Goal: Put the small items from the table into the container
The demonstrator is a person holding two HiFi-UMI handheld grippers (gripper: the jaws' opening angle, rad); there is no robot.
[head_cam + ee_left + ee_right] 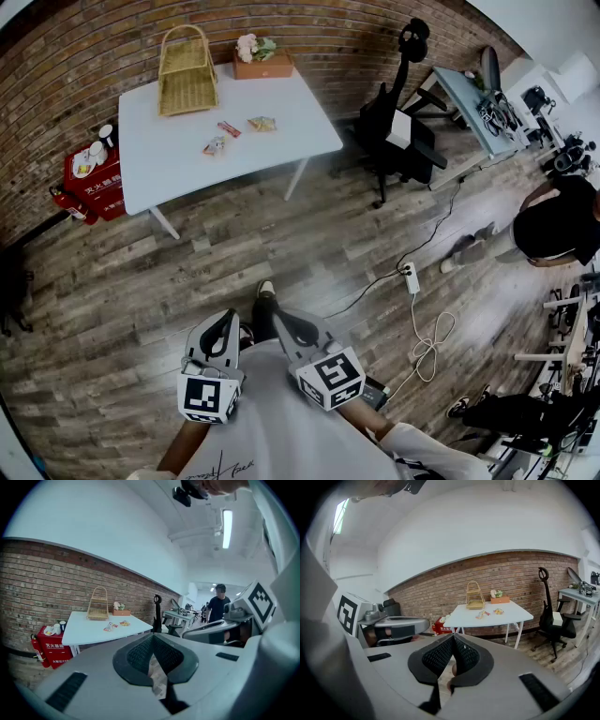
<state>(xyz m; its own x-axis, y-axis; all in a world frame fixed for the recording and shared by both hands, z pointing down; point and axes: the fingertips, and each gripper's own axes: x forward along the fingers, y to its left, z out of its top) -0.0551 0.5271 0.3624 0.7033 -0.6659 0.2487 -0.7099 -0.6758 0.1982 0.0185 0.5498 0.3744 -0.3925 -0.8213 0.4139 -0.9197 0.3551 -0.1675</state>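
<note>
- One white table (169, 164).
- One wicker basket (187, 70) on it.
- Three small packets on the tabletop: one (215, 146), a second (230, 129), a third (262, 123).
- One wooden box of flowers (262, 64).
- One red crate (98, 187) beside the table, bearing a few cups too small to count surely.
- One black office chair (403, 131).
- One second desk (459, 94).
- One power strip (411, 277) on the floor.
- One person in a black shirt (558, 225).
- Two handheld tools: the left gripper (223, 319) and the right gripper (281, 321), each carrying one marker cube.
</note>
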